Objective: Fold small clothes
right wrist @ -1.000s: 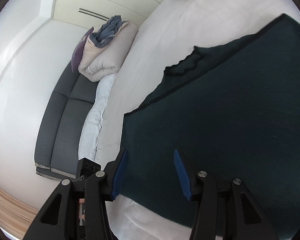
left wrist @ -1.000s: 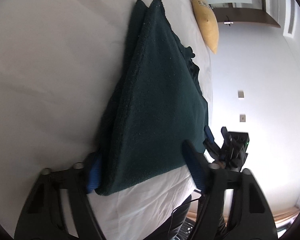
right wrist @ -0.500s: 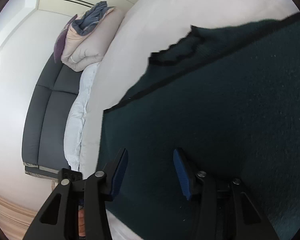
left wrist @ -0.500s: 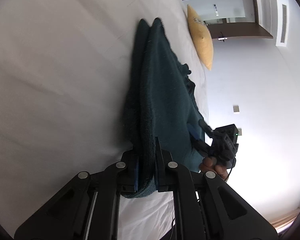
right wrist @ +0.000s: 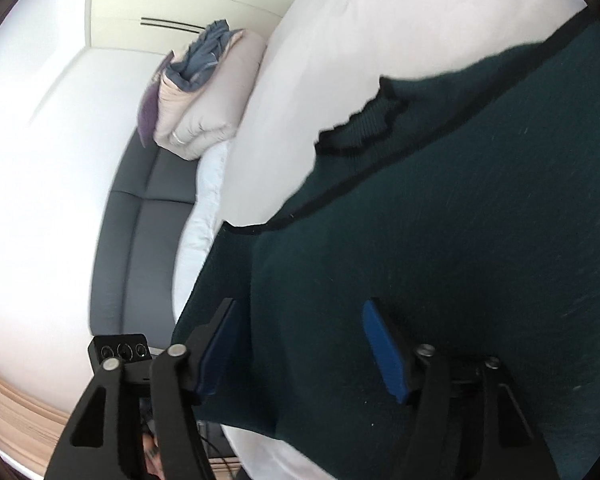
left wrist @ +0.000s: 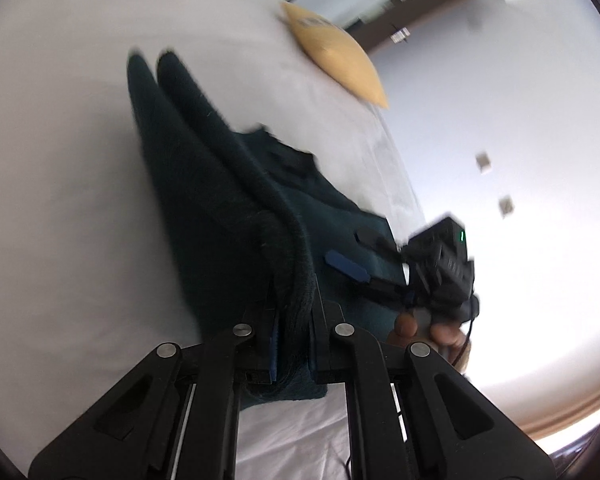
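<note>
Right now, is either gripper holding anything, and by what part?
Left gripper is shut on the near edge of the dark green garment. Right gripper is open, holding nothing.

Left gripper [left wrist: 293, 320] newly clamping sweater [left wrist: 220, 200].

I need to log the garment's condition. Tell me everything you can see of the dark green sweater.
The dark green sweater looks like fuzzy knit with black edging and a ribbed, wavy-edged part. It lies on the white bed, partly folded. The left gripper is shut on a bunched edge, lifting it into a ridge. The right gripper is open, its blue pads straddling the flat cloth.
</note>
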The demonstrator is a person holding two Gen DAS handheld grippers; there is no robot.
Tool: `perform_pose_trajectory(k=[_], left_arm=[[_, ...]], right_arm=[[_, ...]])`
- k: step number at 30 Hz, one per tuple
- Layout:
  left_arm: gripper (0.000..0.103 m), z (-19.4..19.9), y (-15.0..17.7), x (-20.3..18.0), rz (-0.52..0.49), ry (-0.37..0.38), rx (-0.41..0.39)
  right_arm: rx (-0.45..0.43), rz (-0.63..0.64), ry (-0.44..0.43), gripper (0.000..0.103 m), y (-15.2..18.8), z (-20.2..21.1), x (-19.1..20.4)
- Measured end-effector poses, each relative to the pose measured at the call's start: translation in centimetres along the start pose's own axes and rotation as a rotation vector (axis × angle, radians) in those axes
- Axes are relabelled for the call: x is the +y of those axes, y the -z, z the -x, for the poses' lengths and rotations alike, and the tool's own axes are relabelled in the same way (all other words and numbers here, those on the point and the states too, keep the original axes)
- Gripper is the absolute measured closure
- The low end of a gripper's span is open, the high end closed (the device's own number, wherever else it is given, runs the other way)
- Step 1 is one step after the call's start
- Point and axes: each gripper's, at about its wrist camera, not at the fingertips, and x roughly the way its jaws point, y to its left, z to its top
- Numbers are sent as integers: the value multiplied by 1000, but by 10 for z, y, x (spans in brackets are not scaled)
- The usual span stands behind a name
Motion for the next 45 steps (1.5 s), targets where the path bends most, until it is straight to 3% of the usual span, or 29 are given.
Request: perform_pose_trajectory(k=[5, 9, 17, 20, 25, 27, 36, 45], left_arm=[[95, -61, 18, -54, -111, -10, 82], [95, -104, 35, -69, -129, -29, 135], [95, -129, 50, -87, -184, -83, 165], [95, -131, 53, -94, -207, -103, 162], [95, -138, 62, -107, -239, -132, 159], [95, -141, 65, -113, -257, -133, 163], [95, -166, 74, -153, -273, -77, 185], [95, -202, 79, -186, -290, -40, 210]], right_arm=[[-12, -43, -81, 29, -13, 16, -8], [12, -56, -142, 22, -22, 18, -15], [0, -59, -112, 24, -42, 6, -11], [-26, -36, -55, 37, -51, 3, -7], [-34, 5, 63, 76, -54, 2, -9], [-65, 7, 94, 85, -56, 10, -14], [-147, 105, 216, 89, -59, 61, -19], [-139, 153, 312, 89, -69, 106, -33]])
